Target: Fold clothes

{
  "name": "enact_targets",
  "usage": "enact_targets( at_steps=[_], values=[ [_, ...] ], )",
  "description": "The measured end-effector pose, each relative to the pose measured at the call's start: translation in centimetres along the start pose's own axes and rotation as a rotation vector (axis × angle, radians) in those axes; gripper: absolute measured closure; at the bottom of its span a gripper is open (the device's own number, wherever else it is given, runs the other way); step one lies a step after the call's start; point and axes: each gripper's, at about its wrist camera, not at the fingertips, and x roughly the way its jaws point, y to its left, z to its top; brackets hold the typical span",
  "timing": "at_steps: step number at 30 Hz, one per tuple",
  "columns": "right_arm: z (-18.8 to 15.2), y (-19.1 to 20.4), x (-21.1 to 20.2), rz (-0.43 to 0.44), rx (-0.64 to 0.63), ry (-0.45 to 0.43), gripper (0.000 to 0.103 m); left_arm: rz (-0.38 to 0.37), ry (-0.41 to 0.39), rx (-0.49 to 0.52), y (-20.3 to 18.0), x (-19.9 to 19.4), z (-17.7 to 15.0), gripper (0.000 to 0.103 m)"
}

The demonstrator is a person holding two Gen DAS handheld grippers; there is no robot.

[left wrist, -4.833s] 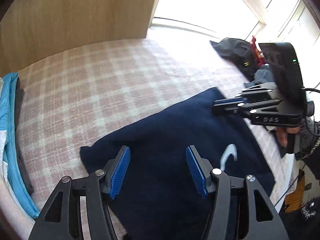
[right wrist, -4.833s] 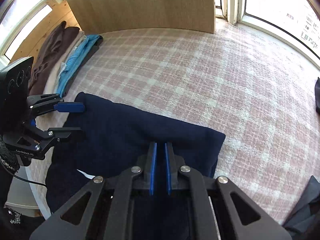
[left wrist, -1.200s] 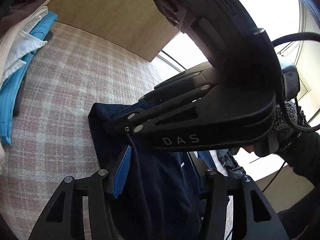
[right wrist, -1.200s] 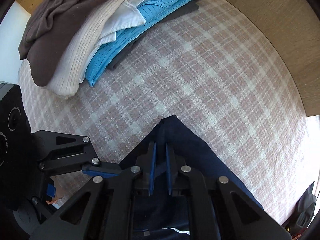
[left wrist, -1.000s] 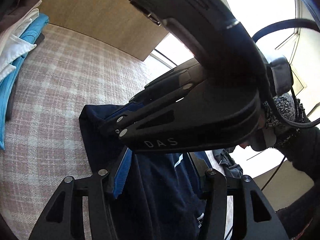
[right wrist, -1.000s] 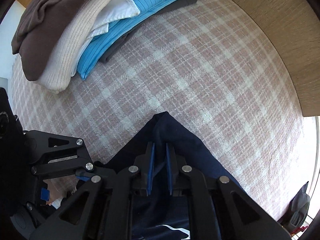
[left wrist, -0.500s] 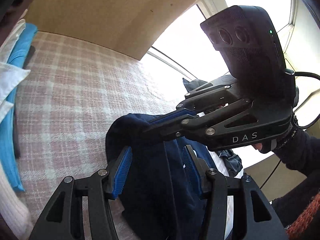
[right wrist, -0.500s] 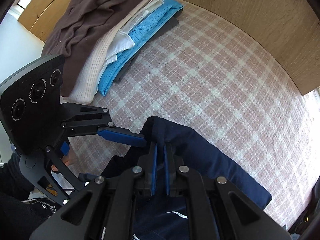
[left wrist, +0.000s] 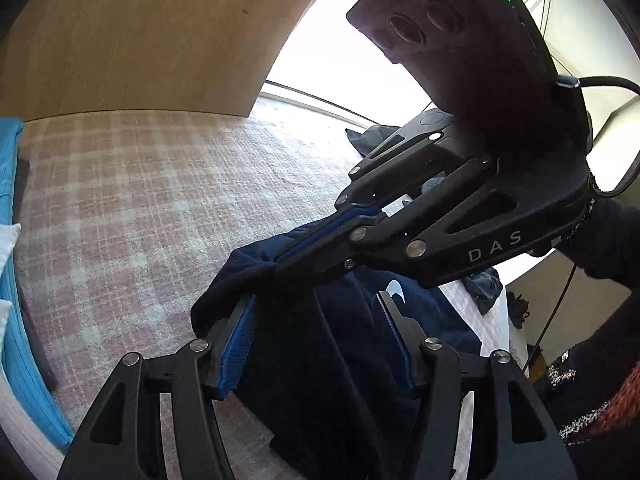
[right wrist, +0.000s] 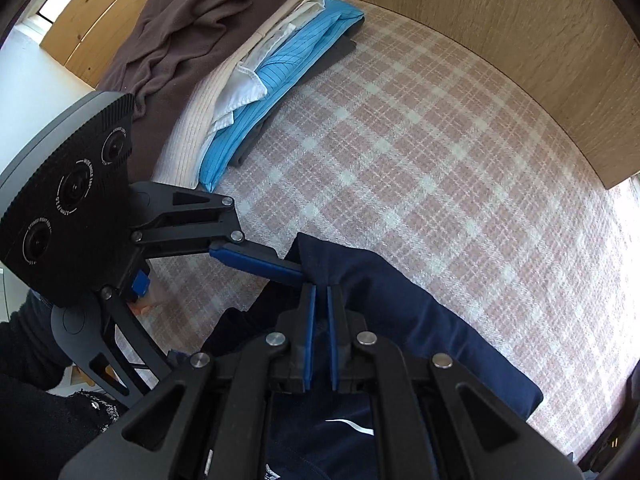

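The navy garment [right wrist: 404, 320] lies on the pink checked bedcover [right wrist: 420, 152], and its top edge is lifted a little above the cover. The right gripper [right wrist: 318, 332] has its fingers pressed together on this raised fold. The left gripper [left wrist: 320, 340] has its fingers apart, with the dark cloth hanging between them but not pinched. From the garment, a pile of folded clothes [right wrist: 224, 80] rests toward ten o'clock, near the wooden headboard [right wrist: 520, 28]. I judge the folded piece is being carried to that pile; next the left fingers should close on the cloth to support it.
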Motion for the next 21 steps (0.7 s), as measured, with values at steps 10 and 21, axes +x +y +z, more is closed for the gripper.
enact_targets(
  at_steps=[10,21],
  values=[
    [0.1,-2.3,-0.4,0.163,0.117,-0.051,0.091,0.176,0.023,-0.036,2.1,1.0,-0.4,0.044],
    [0.7,-3.4,4.8,0.181,0.123,0.031,0.086,0.113,0.018,-0.079,1.9,-2.4,-1.4,0.041]
  ],
)
